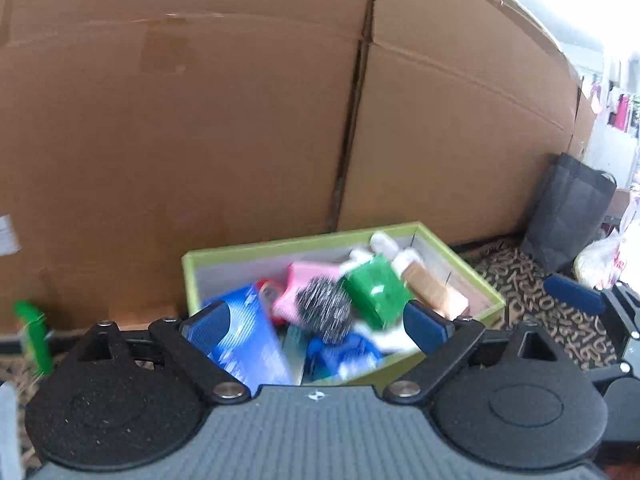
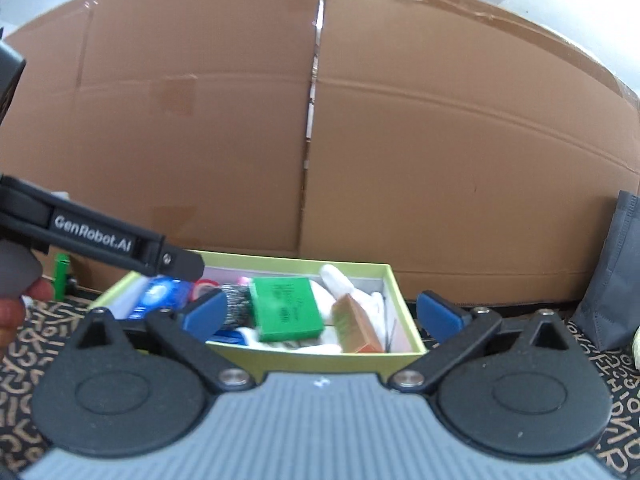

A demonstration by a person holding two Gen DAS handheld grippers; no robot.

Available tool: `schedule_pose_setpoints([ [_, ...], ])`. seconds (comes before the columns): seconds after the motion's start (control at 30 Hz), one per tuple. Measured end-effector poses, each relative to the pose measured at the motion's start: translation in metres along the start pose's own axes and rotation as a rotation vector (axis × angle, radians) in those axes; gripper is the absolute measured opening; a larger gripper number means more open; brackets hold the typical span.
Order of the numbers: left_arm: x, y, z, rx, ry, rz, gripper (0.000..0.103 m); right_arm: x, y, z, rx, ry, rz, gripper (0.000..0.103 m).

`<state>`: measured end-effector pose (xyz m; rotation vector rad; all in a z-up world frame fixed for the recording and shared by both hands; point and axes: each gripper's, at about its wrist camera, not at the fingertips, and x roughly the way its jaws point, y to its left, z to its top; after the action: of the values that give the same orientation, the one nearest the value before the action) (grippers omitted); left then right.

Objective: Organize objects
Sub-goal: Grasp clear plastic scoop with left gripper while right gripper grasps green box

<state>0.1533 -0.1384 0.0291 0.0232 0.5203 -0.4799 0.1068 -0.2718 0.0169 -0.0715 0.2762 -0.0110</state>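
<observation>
Underneath, letter-patterned carpet (image 2: 608, 364); behind, cardboard wall (image 2: 440, 140).

The only thing I can read is "GenRobot.AI", white lettering on the black side of the left gripper (image 2: 176, 264), which reaches in from the left ahead of my right tool. The green packet (image 2: 286, 308) between my right fingers carries dark print too blurred to read. The mat (image 2: 616, 380) underneath shows scattered letter shapes, forming no words.
</observation>
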Motion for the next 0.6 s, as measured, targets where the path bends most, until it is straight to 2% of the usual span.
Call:
schedule_pose_setpoints([
  [0.07,-0.022,0.005,-0.011,0.004,0.010,0.034,0.096,-0.012,0.000,0.000,0.014,0.004,0.021,0.103],
  [0.17,-0.053,0.022,-0.037,-0.020,-0.017,0.068,0.097,-0.032,0.014,-0.003,0.043,0.017,0.065,0.103],
  [0.27,-0.080,0.050,-0.066,-0.072,-0.004,0.152,0.098,-0.045,0.033,-0.014,0.060,0.054,0.134,0.103],
  [0.4,-0.093,0.100,-0.099,-0.126,0.056,0.300,0.098,-0.050,0.062,-0.031,0.072,0.129,0.229,0.103],
  [0.47,-0.096,0.129,-0.110,-0.188,0.095,0.380,0.098,-0.049,0.077,-0.036,0.073,0.161,0.279,0.103],
  [0.53,-0.098,0.157,-0.117,-0.259,0.093,0.405,0.098,-0.046,0.091,-0.038,0.064,0.184,0.317,0.103],
  [0.6,-0.095,0.181,-0.120,-0.317,0.093,0.398,0.098,-0.048,0.106,-0.039,0.047,0.199,0.341,0.103],
])
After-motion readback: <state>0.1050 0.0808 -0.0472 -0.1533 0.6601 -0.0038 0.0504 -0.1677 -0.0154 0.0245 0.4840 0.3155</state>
